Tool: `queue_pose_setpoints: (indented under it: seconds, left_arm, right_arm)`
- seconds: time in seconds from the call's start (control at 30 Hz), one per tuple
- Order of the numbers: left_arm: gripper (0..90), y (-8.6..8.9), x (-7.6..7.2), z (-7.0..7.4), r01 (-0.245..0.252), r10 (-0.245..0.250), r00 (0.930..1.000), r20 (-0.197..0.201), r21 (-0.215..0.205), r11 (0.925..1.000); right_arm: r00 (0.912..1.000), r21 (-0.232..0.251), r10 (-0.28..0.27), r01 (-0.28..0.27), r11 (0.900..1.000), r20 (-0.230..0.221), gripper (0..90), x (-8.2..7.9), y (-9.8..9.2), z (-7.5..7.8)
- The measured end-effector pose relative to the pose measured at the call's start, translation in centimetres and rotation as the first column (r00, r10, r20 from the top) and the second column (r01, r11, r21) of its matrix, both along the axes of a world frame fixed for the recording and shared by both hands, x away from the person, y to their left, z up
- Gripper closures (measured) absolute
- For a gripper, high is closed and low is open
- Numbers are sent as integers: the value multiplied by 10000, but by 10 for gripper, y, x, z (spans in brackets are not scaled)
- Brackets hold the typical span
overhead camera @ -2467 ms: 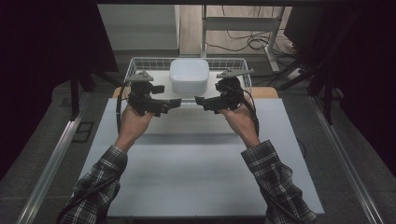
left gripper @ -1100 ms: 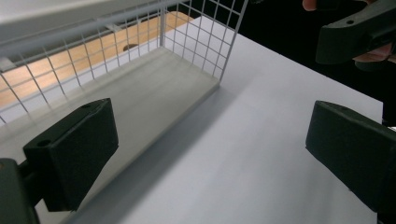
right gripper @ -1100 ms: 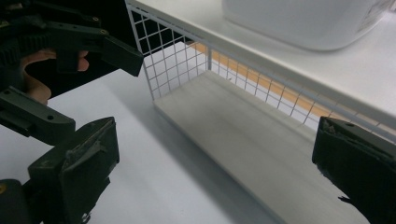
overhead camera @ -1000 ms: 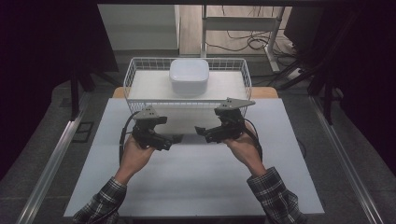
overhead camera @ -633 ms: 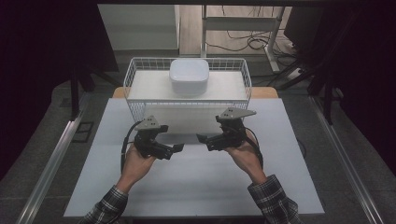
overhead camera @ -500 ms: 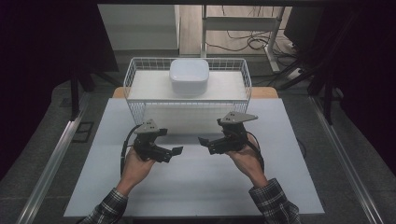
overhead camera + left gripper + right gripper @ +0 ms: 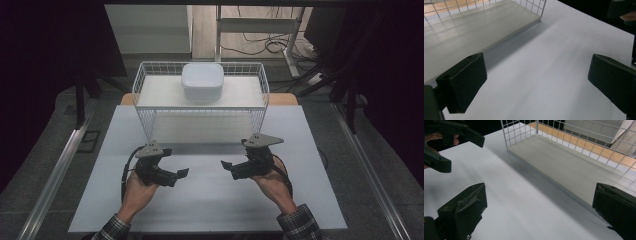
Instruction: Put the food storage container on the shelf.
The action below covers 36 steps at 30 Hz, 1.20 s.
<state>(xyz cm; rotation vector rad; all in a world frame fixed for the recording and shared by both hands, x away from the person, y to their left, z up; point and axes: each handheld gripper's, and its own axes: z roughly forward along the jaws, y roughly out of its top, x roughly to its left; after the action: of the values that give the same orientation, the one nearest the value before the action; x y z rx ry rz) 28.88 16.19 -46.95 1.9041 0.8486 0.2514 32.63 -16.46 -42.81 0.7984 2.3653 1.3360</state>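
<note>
Counted one white wire-mesh basket (image 7: 150,120), one white rounded-square lidded container (image 7: 202,81) inside, one pale flat tabletop (image 7: 210,200), and two black two-jaw handheld grippers.

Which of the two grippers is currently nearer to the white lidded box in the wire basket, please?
Roughly equal; the right gripper perhaps marginally. The white box sits in the wire basket; the left gripper is near-left, the right near-right.

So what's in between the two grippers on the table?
Nothing: in the high view, just bare white table lies between the left gripper and the right gripper.
</note>
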Motion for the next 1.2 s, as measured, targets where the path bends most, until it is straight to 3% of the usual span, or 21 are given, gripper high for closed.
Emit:
queue_pose_setpoints:
  seconds: [0.43,0.97,1.2]
  left_arm:
    - [19,20,-26,-15,-533,534,9986,-56,243,9983]
    - [20,50,-56,-35,-1370,1372,9905,25,714,9880]
    - [20,56,-66,-43,-1525,1545,9879,-157,909,9841]
  right_arm:
    - [9978,-119,-664,665,9977,86,0,-24,-33,-15]
    - [9835,-259,-1802,1806,9832,164,0,-46,-77,-38]
    - [9763,-523,-2159,2165,9749,164,0,-56,-91,-47]
